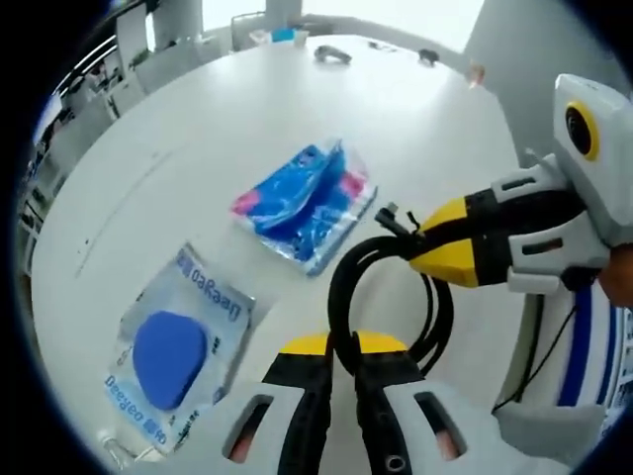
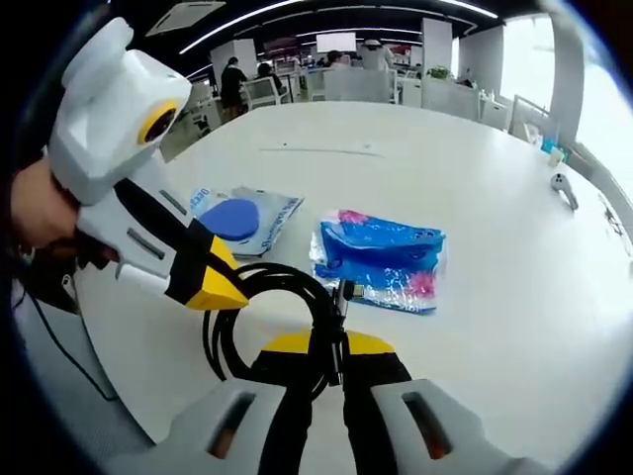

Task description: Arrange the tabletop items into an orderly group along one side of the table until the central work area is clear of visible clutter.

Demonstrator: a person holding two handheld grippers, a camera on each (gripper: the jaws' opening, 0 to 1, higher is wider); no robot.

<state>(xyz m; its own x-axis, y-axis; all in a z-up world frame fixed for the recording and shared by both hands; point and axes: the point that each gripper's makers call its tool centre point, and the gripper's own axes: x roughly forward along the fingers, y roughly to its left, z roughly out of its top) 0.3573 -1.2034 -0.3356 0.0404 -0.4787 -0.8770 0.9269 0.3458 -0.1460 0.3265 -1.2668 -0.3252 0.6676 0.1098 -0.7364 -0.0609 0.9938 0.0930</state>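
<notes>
A coiled black cable (image 1: 343, 272) (image 2: 297, 282) hangs just above the white table (image 1: 198, 129) (image 2: 415, 168), held from two sides. My left gripper (image 1: 341, 348) (image 2: 226, 289) is shut on the loop. My right gripper (image 2: 326, 348) (image 1: 420, 247) is shut on the coil near its plug end. Beyond the cable lies a blue and pink plastic packet (image 1: 307, 203) (image 2: 381, 255). A clear bag with a round blue pad (image 1: 176, 351) (image 2: 237, 218) lies flat further along the table.
A small dark object (image 1: 333, 54) (image 2: 564, 188) and a few little items sit at the table's far edge. Chairs, desks and people stand beyond the table in the right gripper view. A thin black lead (image 1: 534, 346) hangs off the table edge by a person's sleeve.
</notes>
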